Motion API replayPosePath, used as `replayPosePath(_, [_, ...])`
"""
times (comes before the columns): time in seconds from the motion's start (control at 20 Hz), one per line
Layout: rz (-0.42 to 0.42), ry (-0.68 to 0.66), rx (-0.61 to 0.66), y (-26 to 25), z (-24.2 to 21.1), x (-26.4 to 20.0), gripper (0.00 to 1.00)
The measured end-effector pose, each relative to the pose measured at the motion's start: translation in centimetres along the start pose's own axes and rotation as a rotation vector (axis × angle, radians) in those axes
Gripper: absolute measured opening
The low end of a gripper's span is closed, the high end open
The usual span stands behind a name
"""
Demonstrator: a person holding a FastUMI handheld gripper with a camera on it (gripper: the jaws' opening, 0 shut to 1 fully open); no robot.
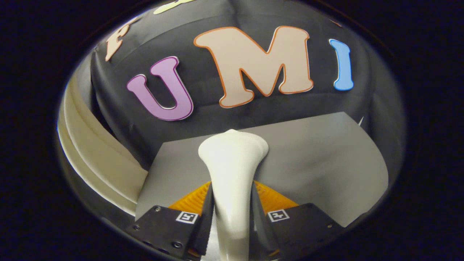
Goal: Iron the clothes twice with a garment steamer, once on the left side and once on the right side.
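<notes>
The claw (232, 217) is closed narrowly on the white garment steamer (232, 163); its two fingers (206, 214) press on the slim handle of the steamer from both sides, one on the left and one on the right. The handle runs straight forward between the fingers, and the steamer becomes wider at its far end, where the broad rounded head stands just ahead of the fingertips. Under the steamer and around it lies the grey cloth (319, 163), a flat and smooth piece that spreads to both sides of the claw and further to the right. The head of the steamer shows over the far part of this cloth, near its back edge, but I cannot tell if the head touches the cloth or is a little above it. Beyond the cloth hangs the black wall of the booth (203, 112). To the left of the cloth, beside the claw, there is a cream curved thing (98, 159) with long parallel edges; what it is I cannot say.
</notes>
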State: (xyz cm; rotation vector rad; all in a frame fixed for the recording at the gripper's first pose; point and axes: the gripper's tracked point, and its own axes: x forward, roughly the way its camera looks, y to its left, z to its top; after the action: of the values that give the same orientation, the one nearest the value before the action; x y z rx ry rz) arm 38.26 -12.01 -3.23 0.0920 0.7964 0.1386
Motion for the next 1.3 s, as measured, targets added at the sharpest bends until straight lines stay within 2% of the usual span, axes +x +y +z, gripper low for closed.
replayPosePath(0.25, [0.043, 0.041, 0.043, 0.4, 0.3, -0.1, 0.46])
replayPosePath(0.4, [0.048, -0.032, 0.071, 0.1, 1.5, -1.4, 0.43])
replayPosePath(0.55, [0.039, -0.099, 0.136, -0.5, 1.8, -4.7, 0.42])
replayPosePath(0.7, [-0.008, -0.175, 0.121, -0.5, 1.7, -7.9, 0.42])
replayPosePath(0.9, [-0.058, -0.252, 0.064, 1.1, 0.1, -11.0, 0.41])
replayPosePath(1.3, [-0.07, -0.339, 0.068, 6.5, -5.9, -13.1, 0.4])
